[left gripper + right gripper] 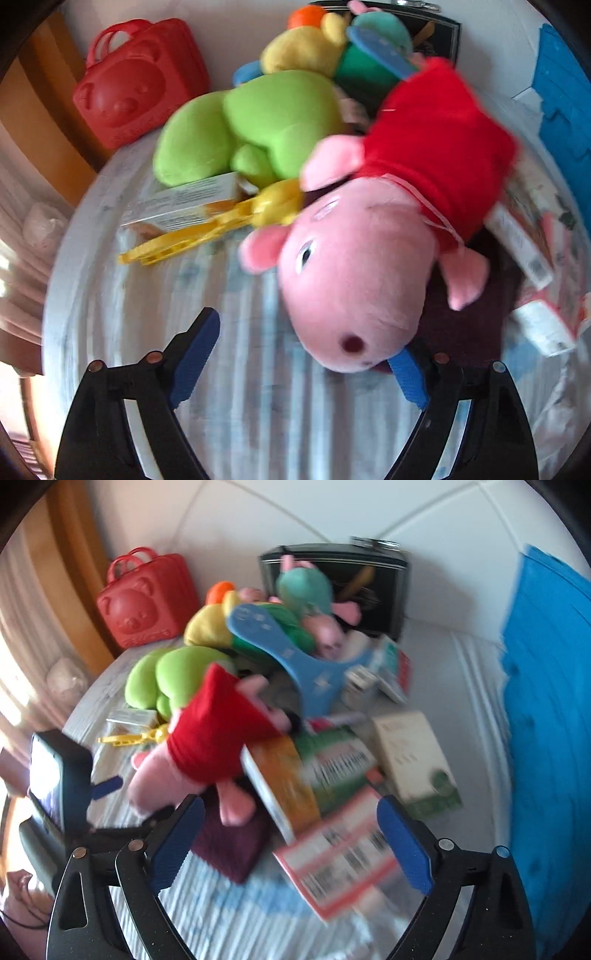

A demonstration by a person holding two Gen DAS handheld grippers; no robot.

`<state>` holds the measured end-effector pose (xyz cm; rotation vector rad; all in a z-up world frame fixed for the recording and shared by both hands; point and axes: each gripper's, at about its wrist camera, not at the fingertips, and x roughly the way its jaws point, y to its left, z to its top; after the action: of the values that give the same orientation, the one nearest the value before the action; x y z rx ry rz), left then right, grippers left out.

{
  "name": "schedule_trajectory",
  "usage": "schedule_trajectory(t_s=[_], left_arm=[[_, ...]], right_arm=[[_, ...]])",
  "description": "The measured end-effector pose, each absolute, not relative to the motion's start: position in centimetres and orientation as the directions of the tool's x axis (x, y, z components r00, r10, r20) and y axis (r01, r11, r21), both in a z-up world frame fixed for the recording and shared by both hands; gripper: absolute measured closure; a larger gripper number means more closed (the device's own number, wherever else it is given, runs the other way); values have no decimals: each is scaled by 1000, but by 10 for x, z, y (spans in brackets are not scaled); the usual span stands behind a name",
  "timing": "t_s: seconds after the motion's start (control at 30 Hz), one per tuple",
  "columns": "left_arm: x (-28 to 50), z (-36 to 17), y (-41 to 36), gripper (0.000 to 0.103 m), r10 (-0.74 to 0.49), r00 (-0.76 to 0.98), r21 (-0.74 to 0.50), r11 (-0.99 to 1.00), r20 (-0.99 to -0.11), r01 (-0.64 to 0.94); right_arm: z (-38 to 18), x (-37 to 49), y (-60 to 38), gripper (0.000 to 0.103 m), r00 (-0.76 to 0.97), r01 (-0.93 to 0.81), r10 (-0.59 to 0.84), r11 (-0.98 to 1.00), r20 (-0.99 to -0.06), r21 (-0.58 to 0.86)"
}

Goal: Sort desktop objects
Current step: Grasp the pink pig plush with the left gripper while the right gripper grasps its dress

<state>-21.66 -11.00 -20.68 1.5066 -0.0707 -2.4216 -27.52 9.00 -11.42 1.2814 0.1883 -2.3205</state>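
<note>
A pink pig plush in a red dress (369, 236) lies on the striped cloth (240, 369) with its snout pointing at my left gripper (301, 369). That gripper is open, and the snout sits just inside its right pad without being pinched. In the right wrist view the same pig (207, 738) lies at centre left. My right gripper (291, 843) hovers open over a red-and-white box (340, 864), with a dark purple block (229, 845) beside its left pad. It grips nothing. An orange box (284, 786), a green box (332, 768) and a cream box (413, 757) lie just beyond.
Behind the pig are a green plush (251, 125), a yellow plush (299, 48), a yellow plastic clip (207, 229) and a small carton (184, 206). A red bear-face case (147, 605) and a black case (369, 583) stand at the back. A blue mat (546, 701) fills the right.
</note>
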Motion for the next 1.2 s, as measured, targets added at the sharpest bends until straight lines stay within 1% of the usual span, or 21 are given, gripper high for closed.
schedule_trajectory(t_s=[0.07,0.1,0.13,0.2,0.33,0.4,0.43,0.5,0.67,0.93,1.07,1.13,1.2], left_arm=[[-209,-210,-132,20,-409,-380,321,-906,-829,276],[-206,-211,-145,23,-416,-361,322,-900,-835,293],[-201,-209,-161,26,-366,-347,262,-913,-863,313],[-189,-197,-175,26,-281,-369,158,-931,-886,330],[-172,-161,-161,26,-152,-468,19,-960,-870,278],[-175,-149,-142,23,-107,-501,-19,-970,-859,241],[-180,-147,-131,22,-101,-511,-18,-975,-854,223],[-195,-150,-120,22,-109,-506,6,-980,-856,200],[-226,-184,-108,22,-131,-423,54,-980,-896,190],[-240,-197,-103,22,-88,-434,35,-991,-897,127],[-242,-196,-102,22,-75,-474,32,-995,-878,99],[-245,-195,-103,26,-71,-486,28,-995,-871,95],[-247,-194,-105,31,-71,-493,25,-995,-867,99]], right_arm=[[-119,-283,73,7,-421,505,-361,-855,-833,116],[-122,-284,67,7,-409,516,-368,-848,-835,121],[-125,-286,62,7,-397,525,-372,-842,-839,126],[-135,-288,50,7,-366,540,-382,-830,-848,141],[-151,-286,44,7,-333,534,-370,-832,-867,150],[-154,-286,47,3,-318,529,-375,-833,-871,165],[-155,-287,50,0,-313,526,-373,-834,-873,168],[-155,-289,53,0,-314,522,-366,-837,-876,162],[-151,-296,52,0,-315,536,-377,-828,-871,165],[-174,-316,25,0,-273,584,-335,-803,-902,121],[-179,-321,14,0,-264,602,-362,-786,-894,140],[-180,-321,9,0,-267,613,-361,-779,-893,131],[-181,-320,4,18,-268,633,-375,-763,-887,131]])
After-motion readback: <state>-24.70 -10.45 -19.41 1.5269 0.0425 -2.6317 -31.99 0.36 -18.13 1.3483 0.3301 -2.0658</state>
